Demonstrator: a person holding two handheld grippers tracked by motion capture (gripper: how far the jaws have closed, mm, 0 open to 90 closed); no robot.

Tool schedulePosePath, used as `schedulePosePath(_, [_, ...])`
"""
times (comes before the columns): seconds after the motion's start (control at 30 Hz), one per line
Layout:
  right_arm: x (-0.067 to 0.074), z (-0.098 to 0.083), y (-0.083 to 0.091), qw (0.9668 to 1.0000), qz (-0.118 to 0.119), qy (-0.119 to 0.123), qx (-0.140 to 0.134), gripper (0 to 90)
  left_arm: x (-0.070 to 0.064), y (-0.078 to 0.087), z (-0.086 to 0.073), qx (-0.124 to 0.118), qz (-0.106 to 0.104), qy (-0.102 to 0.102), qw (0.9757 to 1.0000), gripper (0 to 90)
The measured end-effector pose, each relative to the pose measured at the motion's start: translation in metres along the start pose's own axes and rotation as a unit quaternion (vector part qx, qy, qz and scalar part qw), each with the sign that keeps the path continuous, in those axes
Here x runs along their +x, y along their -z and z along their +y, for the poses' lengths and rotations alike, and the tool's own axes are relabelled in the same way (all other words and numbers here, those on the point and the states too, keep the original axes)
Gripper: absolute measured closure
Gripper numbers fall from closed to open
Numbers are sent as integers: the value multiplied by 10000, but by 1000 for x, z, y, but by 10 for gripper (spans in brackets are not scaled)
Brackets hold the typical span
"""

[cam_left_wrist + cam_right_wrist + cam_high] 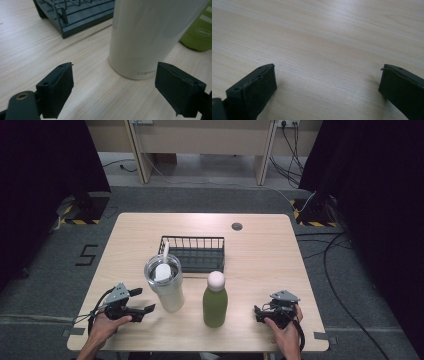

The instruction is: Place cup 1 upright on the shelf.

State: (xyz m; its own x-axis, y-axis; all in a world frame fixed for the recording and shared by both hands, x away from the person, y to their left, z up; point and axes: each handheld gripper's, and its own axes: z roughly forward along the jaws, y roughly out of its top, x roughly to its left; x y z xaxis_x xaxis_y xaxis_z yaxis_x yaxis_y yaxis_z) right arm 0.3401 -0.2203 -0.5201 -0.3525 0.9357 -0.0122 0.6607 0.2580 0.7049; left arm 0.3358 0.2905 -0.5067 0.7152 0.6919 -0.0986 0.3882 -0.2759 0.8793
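Note:
A white tumbler (167, 289) with a clear lid and a straw stands near the table's front, left of centre. My left gripper (142, 300) is open just to its left, jaws pointing at its base. In the left gripper view the tumbler (145, 37) rises just beyond the open left gripper (115, 80), nothing between the jaws. A green bottle (215, 306) with a pale round cap stands upright to the tumbler's right, and its side (200, 30) shows behind the tumbler. My right gripper (260, 312) rests open near the front right, over bare wood (327, 82).
A black wire dish rack (192, 253) sits behind the tumbler and bottle at mid-table; its corner (75, 12) shows in the left gripper view. A small round grommet (237, 226) lies near the wooden table's (260, 255) far edge. Cables trail on the floor at the right.

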Motion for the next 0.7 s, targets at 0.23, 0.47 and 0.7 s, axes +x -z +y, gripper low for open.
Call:
schedulePosePath(0.23, [0,0,0,10000,2,0,1,11,0,2,2,-375,-110,59,9992,148])
schedulePosePath(0.47, [0,0,0,10000,0,0,1,12,-8,0,6,-572,-306,-74,9979,149])
schedulePosePath(0.7, [0,0,0,10000,18,48,-6,12,-16,-4,10,-734,-373,-220,9964,149])
